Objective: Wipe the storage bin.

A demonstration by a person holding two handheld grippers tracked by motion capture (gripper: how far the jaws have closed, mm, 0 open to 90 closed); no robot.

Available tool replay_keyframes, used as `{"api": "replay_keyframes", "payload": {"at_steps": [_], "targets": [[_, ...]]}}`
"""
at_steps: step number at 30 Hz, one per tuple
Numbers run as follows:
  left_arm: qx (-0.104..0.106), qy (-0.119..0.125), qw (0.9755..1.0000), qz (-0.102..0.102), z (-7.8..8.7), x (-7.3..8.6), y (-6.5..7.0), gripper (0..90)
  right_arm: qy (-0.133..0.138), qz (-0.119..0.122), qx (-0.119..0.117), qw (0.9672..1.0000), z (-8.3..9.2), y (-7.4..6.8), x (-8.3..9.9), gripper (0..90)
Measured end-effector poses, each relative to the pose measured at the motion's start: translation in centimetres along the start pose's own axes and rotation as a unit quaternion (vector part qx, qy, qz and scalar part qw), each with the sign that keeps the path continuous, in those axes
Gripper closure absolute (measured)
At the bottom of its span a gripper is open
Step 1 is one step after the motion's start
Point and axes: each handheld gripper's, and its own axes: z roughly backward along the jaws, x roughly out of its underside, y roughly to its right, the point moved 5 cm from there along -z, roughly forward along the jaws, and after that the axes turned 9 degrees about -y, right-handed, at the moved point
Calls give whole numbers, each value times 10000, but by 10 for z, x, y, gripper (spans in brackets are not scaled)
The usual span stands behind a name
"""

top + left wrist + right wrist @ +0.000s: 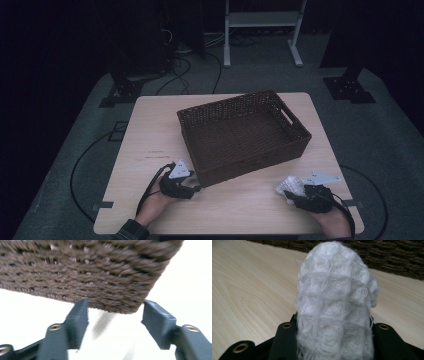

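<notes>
A dark brown wicker basket [250, 162] stands empty in the middle of the light wooden table [150, 125]. My left gripper [192, 189] sits at the basket's near left corner. In the left gripper view its jaws [115, 312] stand apart on either side of that corner of the basket [87, 272], and I see no pad pressing on the weave. My right gripper [295, 197] rests near the table's front right and is shut on a white knitted cloth [290, 186]. The cloth [334, 302] bulges up between the black fingers [284, 340], with the basket's wall [387, 257] behind it.
The table's front edge runs just below both hands. Beyond the table lie a grey floor mat [350, 130], cables [190, 70], black stand feet [350, 90] and a white frame [260, 30].
</notes>
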Motion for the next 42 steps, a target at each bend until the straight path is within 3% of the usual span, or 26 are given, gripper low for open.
{"api": "replay_keyframes", "payload": {"at_steps": [3,6,9,11,14,21,33,42], "targets": [[238,249,9993,110,14,-3,-1,509,-40,35,8,10000,-1,0,1,566],[204,572,9980,171,35,-5,-7,681,-50,43,-12,10000,-2,-2,0,566],[196,683,9973,176,43,-7,-10,754,-56,52,-17,10000,-3,-2,0,566],[179,702,9972,190,49,-9,-12,881,-70,50,-29,10000,-3,-2,0,566],[270,772,9962,283,58,-15,-14,900,-110,77,-24,9999,-5,-2,0,565],[347,1017,9941,137,68,-32,-13,899,-118,68,-46,9999,-6,-2,1,566],[453,1151,9923,1,61,-50,-6,900,-130,60,-84,9999,-6,-3,1,566],[779,1132,9902,-254,38,-76,21,900,-128,73,-88,9999,-5,-3,1,566]]}}
